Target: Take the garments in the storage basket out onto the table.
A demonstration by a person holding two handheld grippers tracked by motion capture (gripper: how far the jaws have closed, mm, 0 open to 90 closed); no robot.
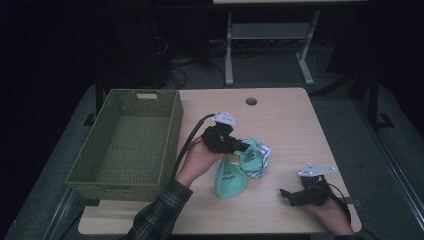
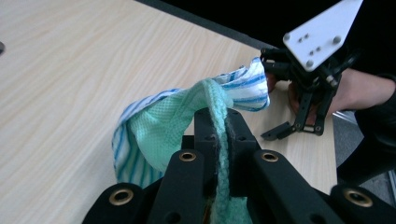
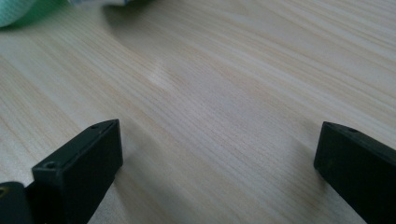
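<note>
The mint-green garment [image 1: 231,179] lies bunched on the wooden table [image 1: 285,120], just right of the woven basket [image 1: 127,145] and a little toward the person from the basket's near right corner. It is a small knitted piece with a corded edge, and a white lining with blue stripes [image 2: 247,86] shows where the cloth is turned out; in the high view a printed label sits on its green lower lobe.

The left gripper [image 1: 239,146] comes in from the basket's side and has its jaws pressed together on the corded green edge of the garment. In the left gripper view that edge runs straight up between the two black jaws [image 2: 220,140], and the cloth is drawn up off the tabletop into a fold, with the striped lining hanging to either side. The left hand [image 1: 200,161], in a plaid sleeve [image 1: 157,215], holds this gripper between the basket and the garment.

The right gripper [image 1: 289,196] is well apart from the basket, beyond the garment near the table's front right corner, clear of the cloth. Its jaws are spread wide over bare wood, as the right gripper view shows [image 3: 215,158], and nothing is between them. The right hand [image 1: 327,212] holds it at the table's near edge.

The basket has nothing in it. A round cable hole [image 1: 251,101] lies in the tabletop beyond the garment, right of the basket's far corner.
</note>
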